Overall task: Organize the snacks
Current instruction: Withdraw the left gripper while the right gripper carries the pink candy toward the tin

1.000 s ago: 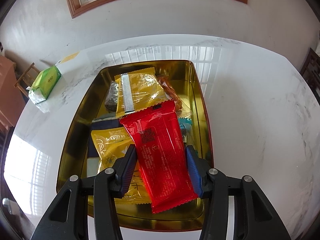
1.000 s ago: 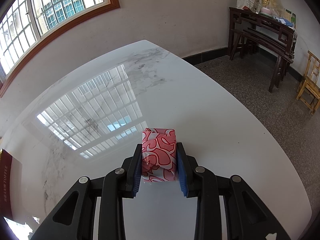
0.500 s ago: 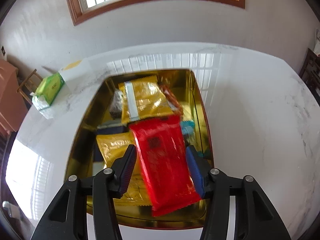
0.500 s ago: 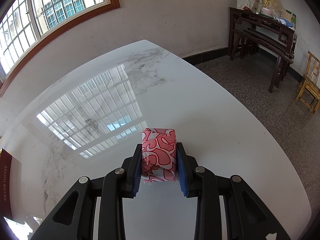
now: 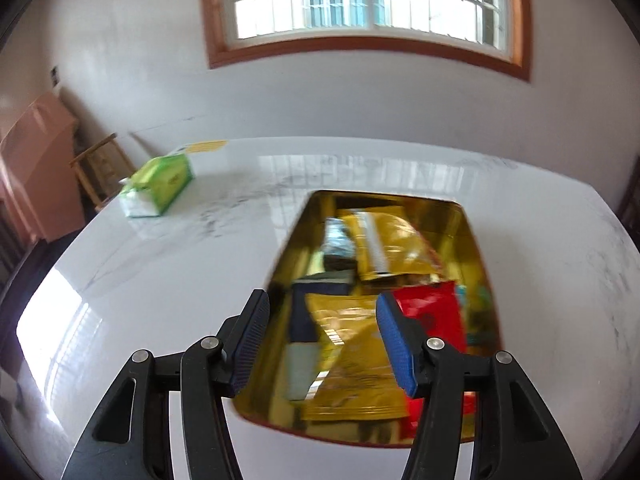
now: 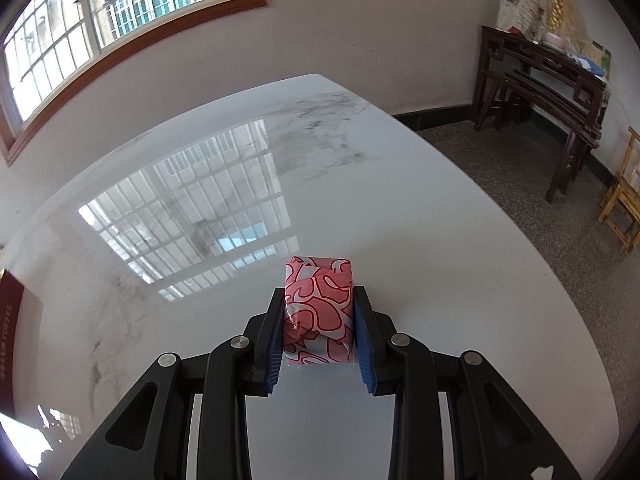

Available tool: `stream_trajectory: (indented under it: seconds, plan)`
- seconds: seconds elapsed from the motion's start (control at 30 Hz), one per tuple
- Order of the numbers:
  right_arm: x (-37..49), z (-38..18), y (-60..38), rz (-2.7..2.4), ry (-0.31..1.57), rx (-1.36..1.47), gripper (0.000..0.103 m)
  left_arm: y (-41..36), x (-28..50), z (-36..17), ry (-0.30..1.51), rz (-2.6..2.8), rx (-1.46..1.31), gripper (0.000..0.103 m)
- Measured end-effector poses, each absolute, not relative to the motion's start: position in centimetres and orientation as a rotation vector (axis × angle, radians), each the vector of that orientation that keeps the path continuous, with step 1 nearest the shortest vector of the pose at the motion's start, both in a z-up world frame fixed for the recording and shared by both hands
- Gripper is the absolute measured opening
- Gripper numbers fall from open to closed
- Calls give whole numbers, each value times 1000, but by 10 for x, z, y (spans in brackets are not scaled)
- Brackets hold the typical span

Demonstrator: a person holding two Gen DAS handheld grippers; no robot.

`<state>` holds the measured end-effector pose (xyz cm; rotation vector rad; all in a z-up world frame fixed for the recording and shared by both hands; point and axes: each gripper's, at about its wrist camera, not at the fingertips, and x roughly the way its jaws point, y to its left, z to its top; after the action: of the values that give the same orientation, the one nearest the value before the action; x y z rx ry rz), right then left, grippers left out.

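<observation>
A gold tray (image 5: 478,248) on the white marble table holds several snack packs, among them a red pack (image 5: 436,312), a yellow pack (image 5: 352,356) and a gold pack (image 5: 396,248). My left gripper (image 5: 322,340) is open and empty above the tray's near left part. The view is blurred. My right gripper (image 6: 318,328) is shut on a pink and red patterned snack pack (image 6: 320,304), held just above the table.
A green tissue pack (image 5: 160,186) lies at the table's far left corner. A dark red box edge (image 6: 8,312) shows at the left of the right wrist view. A dark wooden side table (image 6: 552,80) and a wooden chair (image 6: 624,196) stand beyond the table's right edge.
My left gripper has let go of the red pack, which now lies in the tray, and has swung left and tilted up. The right gripper has not moved.
</observation>
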<state>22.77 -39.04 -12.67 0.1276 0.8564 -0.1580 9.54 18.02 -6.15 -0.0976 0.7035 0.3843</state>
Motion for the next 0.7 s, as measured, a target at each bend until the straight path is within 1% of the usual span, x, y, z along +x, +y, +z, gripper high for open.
stream_trajectory:
  seconds: [0.27,0.43,0.7]
  plan:
    - [218,-130,-345,-60,862,103,29,218,75,-74,645,455,-177,57]
    - [212,-131,-318,-11,865,91,29,230,67,-80,573,466,-179,57]
    - [202,-132,-279,63,872,90,28,245,53,-92,506,520,-222,57]
